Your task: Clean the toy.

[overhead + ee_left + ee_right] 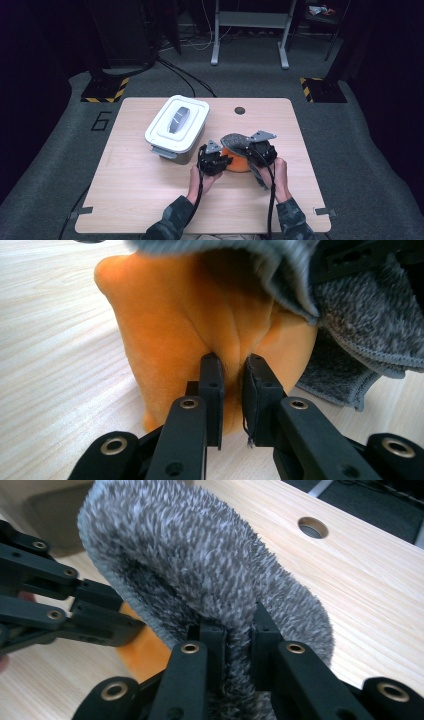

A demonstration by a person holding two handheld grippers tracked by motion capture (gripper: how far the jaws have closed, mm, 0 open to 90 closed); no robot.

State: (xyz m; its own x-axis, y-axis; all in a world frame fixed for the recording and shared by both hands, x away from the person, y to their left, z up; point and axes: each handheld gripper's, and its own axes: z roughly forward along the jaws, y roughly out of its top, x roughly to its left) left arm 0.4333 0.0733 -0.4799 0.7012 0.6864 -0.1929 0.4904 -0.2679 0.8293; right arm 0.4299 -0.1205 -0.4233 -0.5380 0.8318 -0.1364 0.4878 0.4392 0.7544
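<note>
Left claw (pixel 232 390) pinches orange cloth (pixel 200 315); right claw (pixel 235 635) grey cloth (pixel 200 565).

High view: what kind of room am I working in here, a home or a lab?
Most likely a lab or test workspace, not a home. The wooden table stands on grey carpet bearing a painted number six, yellow-and-black hazard-striped bases flank it, and cables run across the floor past a metal frame.
</note>
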